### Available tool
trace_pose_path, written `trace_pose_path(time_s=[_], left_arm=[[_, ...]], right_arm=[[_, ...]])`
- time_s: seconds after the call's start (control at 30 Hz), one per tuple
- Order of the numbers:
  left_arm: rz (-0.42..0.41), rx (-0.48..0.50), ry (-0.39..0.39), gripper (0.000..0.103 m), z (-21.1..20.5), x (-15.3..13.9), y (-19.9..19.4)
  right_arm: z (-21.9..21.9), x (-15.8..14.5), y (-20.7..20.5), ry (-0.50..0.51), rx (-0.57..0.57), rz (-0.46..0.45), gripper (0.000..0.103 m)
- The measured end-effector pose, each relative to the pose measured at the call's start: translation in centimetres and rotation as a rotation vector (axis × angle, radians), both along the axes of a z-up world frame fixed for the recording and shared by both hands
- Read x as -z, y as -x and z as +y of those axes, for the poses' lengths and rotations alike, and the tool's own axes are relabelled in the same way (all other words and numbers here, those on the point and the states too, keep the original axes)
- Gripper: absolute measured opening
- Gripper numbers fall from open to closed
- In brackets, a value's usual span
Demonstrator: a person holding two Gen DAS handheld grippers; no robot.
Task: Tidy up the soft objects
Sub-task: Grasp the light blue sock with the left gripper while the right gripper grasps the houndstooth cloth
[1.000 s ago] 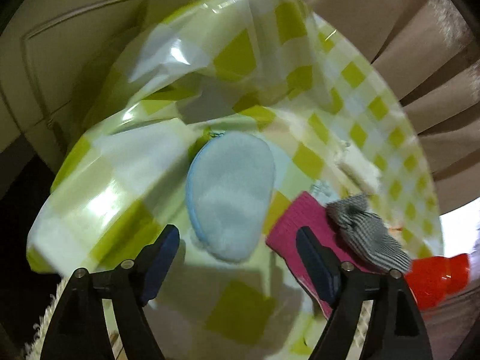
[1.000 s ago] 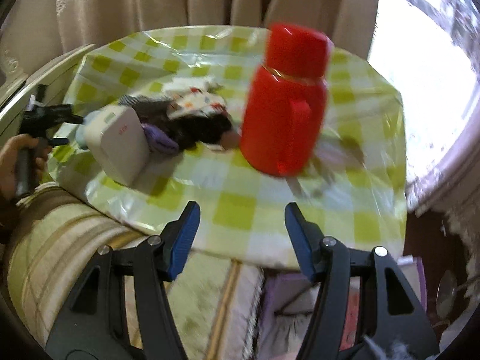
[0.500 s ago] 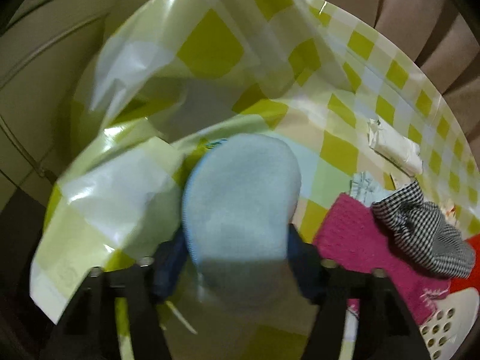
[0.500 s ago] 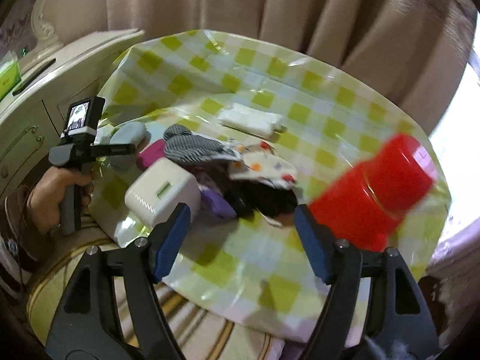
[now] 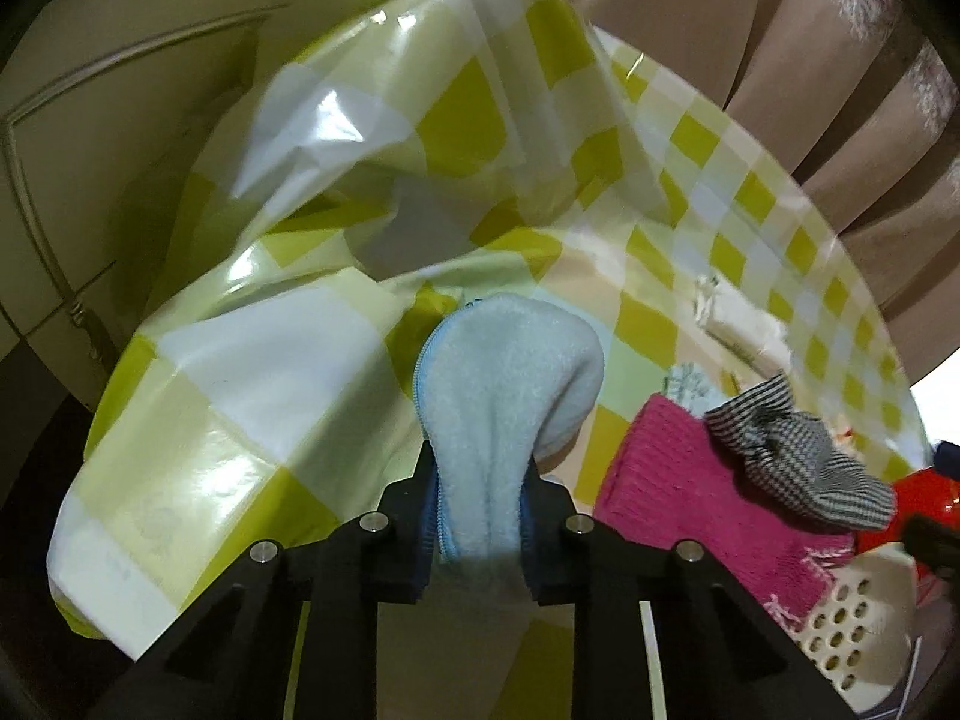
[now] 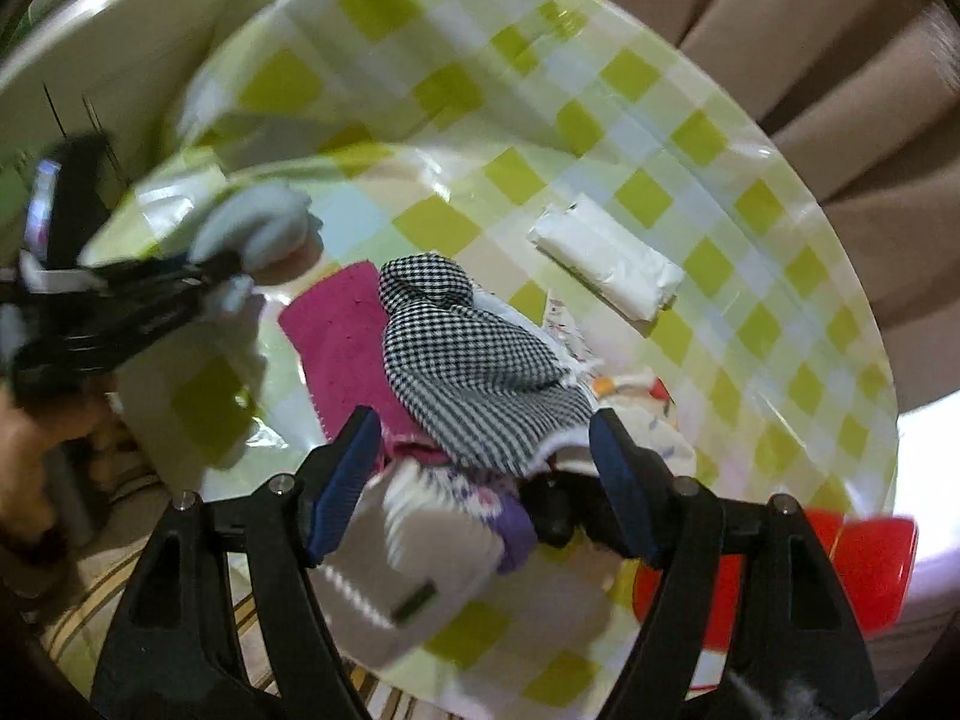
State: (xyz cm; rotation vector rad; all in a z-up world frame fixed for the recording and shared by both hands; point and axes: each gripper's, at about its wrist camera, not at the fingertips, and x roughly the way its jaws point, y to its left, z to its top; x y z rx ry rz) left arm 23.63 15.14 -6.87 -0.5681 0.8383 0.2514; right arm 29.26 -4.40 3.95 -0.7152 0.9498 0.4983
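The left gripper (image 5: 480,507) jaws have just been closing and now pinch the light blue fleece pouch (image 5: 510,396). The right gripper (image 6: 483,483) jaws stand wide above the checked cloth (image 6: 474,366). No writing is readable.

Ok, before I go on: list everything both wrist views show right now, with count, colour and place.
fluffy pouch: one, light blue, zip edge, pinched in the left tool
knit cloth: one, magenta, flat on the table, partly under the checked cloth
checked cloth: one, black and white, heaped mid-table
wrapped packet: one, white, far side of the table
patterned fabric: white with coloured spots, beyond the checked cloth
perforated box: one, cream, near edge
flask: one, red, near right edge
tablecloth: green and white checks, shiny
curtain: beige, behind the table
left tool: black, just closed on the pouch
right tool: black, open, over the checked cloth
hand: one, holding the left tool
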Motion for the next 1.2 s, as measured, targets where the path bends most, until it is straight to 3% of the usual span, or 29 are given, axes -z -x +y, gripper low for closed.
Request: trace_pose_path(time_s=[0.2,0.43,0.5,0.53,0.57,0.67,0.87,1.2], left_arm=[[-0.056,-0.001,0.039,0.023,0.5,-0.6,0.7],[-0.079,0.006,0.058,0.023,0.7,-0.9,0.9],[-0.082,0.006,0.056,0.023,0.7,-1.1,1.0],[-0.085,0.006,0.054,0.023,0.7,-1.1,1.0],[-0.088,0.005,0.053,0.023,0.7,-1.2,1.1],[-0.1,0.006,0.051,0.023,0.7,-1.3,1.2],[-0.135,0.009,0.049,0.022,0.6,-1.9,1.6],[-0.218,0.022,0.031,0.022,-0.1,-3.6,2.7]], right_arm=[[2.7,2.5,-2.3,0.114,-0.024,0.058,0.075],[5.0,4.7,-4.2,0.156,-0.03,0.185,0.075],[5.3,5.6,-4.6,0.197,-0.034,0.186,0.075],[5.4,6.0,-4.8,0.222,-0.037,0.183,0.072],[5.5,6.3,-4.9,0.227,-0.038,0.193,0.059],[5.1,7.1,-5.4,0.227,-0.027,0.245,0.039],[4.1,5.6,-5.2,0.161,-0.022,0.188,0.023],[1.2,0.2,-3.8,-0.084,0.039,0.032,0.019]])
